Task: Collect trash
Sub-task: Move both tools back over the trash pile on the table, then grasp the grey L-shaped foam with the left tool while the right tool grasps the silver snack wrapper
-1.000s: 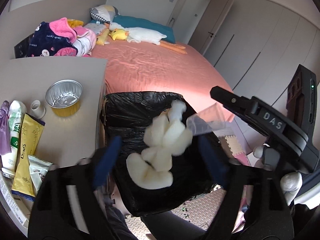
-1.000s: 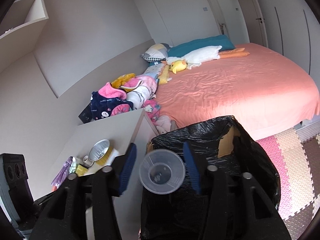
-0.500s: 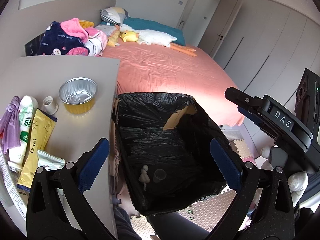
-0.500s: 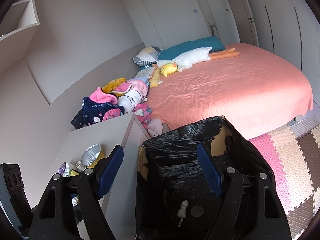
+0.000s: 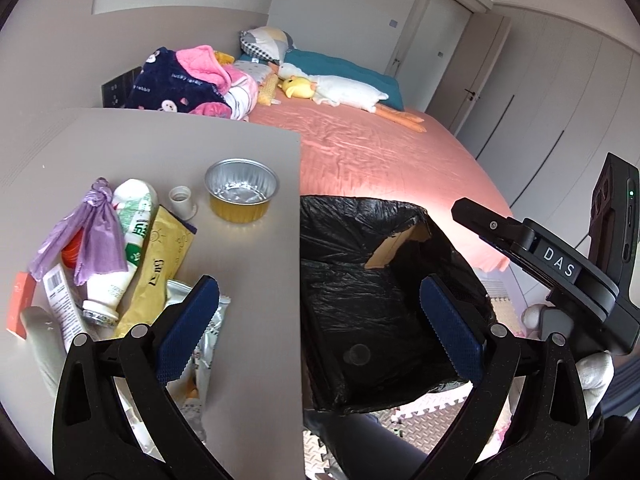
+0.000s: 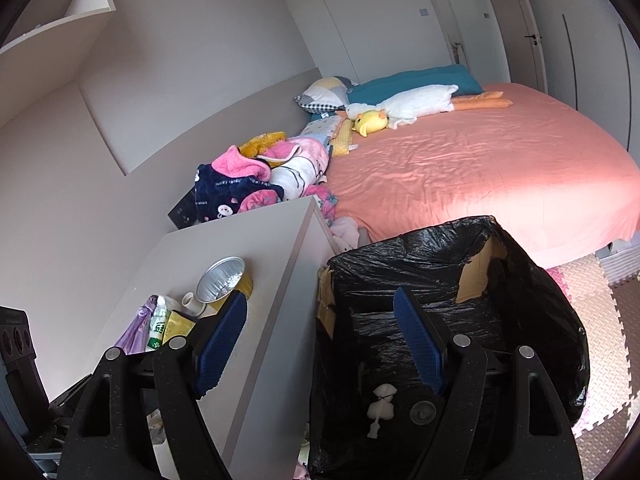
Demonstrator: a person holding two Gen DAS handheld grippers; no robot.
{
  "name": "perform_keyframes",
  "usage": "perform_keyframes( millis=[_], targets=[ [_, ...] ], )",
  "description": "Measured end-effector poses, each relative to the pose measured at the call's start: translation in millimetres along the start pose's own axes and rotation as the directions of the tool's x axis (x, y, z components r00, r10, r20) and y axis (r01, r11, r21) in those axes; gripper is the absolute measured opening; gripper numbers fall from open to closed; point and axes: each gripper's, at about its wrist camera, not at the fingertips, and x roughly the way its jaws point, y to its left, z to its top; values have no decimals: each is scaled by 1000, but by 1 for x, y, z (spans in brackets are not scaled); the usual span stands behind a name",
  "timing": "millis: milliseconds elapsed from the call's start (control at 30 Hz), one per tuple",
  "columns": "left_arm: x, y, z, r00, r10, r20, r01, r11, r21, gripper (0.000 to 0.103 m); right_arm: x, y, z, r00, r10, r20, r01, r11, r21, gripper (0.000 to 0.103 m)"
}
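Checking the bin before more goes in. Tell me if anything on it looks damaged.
Yes: the black liner is torn at the bin's far corner, baring brown cardboard; another bare patch shows at the corner nearest the table.

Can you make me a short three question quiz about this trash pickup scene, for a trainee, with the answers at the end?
1. True or false: the foil cup stands on the pink bed.
2. What lies at the bottom of the black-lined bin? A) a white wad and a clear plastic cup B) a purple bag C) nothing
3. Are the left gripper and right gripper holding anything?

Key
1. False: it stands on the grey table, near the edge beside the bin.
2. A: the white wad and clear plastic cup lie side by side on the liner.
3. No: both are open and empty.
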Motion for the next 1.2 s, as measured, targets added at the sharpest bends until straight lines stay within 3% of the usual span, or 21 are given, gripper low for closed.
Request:
perform_keyframes(
  millis=[400,700,1033,1200],
  targets=[
    [-39,48,-13,993,109,44,-105,991,-80,97,20,51,-24,991,92,-92,-100,991,-86,76],
    [-61,85,-29,980,191,50,-180,969,-168,97,35,84,-43,979,135,-154,-156,979,-135,76],
    [-78,118,-45,948,306,81,-283,934,-218,97,58,104,-64,941,230,-247,-268,954,-133,76],
    [-75,134,-49,944,323,72,-297,923,-243,97,68,111,-73,933,238,-269,-284,948,-146,76]
  ],
)
